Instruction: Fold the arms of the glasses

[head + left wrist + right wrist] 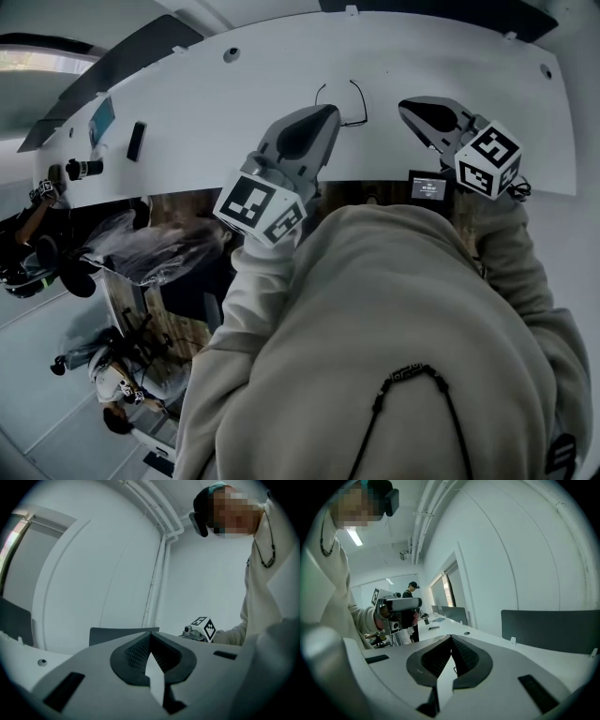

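Thin black-framed glasses (360, 99) lie on the white table (216, 103) with their arms spread open. My left gripper (328, 114) hovers just to their left, jaws shut with nothing between them. On their right my right gripper (406, 106) is also shut and empty. Neither touches the glasses. In the left gripper view the shut left gripper (150, 638) points level at a white wall, with the right gripper's marker cube (205, 628) off to the side. The right gripper view has the shut right gripper (451, 639) over the table and the left gripper (396, 605) at the left.
A black slab (137, 141), a bluish card (101, 120) and a small black device (82, 169) lie at the table's left end. A small screen (429, 187) sits at the near edge. Dark partition panels (551, 630) line the far edge. A person (411, 590) stands farther down the room.
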The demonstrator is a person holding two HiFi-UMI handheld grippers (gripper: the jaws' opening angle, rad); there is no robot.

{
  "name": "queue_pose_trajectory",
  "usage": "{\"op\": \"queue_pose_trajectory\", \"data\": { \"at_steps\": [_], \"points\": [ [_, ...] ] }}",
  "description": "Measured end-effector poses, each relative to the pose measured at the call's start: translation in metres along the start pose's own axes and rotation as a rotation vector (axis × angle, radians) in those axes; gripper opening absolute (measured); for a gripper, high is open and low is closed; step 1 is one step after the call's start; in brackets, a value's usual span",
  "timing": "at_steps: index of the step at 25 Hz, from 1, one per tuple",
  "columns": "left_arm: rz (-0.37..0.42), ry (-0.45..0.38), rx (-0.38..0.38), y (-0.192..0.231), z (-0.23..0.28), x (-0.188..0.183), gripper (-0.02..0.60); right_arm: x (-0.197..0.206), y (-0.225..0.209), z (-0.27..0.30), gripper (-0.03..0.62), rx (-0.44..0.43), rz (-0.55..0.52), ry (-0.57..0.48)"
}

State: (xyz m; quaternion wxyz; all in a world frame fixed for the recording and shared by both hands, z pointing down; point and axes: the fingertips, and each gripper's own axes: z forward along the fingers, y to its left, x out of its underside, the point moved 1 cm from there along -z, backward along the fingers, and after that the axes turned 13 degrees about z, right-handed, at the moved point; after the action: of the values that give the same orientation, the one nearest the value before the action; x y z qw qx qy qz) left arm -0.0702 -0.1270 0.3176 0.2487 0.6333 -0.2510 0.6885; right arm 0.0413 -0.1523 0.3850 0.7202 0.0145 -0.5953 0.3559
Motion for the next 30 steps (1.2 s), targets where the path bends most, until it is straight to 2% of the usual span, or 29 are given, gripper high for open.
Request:
{"op": "queue_pose_trajectory", "data": {
  "at_steps": [12, 18, 26, 30],
  "points": [
    [-0.056, 0.017, -0.124, 0.022, -0.037, 0.020, 0.002, 0.028, -0.005, 0.055, 0.020, -0.075, -0.081, 0.180],
    [-0.091, 0.028, -0.192, 0.032, -0.057, 0.034, 0.003, 0.047, -0.007, 0.085, 0.020, -0.125, -0.082, 0.271],
    [-0.137, 0.028, -0.288, 0.046, -0.090, 0.050, 0.002, 0.068, -0.017, 0.122, 0.020, -0.155, -0.125, 0.381],
    [-0.149, 0.030, -0.307, 0.044, -0.104, 0.052, 0.003, 0.082, -0.024, 0.135, 0.020, -0.146, -0.156, 0.438]
  ]
}}
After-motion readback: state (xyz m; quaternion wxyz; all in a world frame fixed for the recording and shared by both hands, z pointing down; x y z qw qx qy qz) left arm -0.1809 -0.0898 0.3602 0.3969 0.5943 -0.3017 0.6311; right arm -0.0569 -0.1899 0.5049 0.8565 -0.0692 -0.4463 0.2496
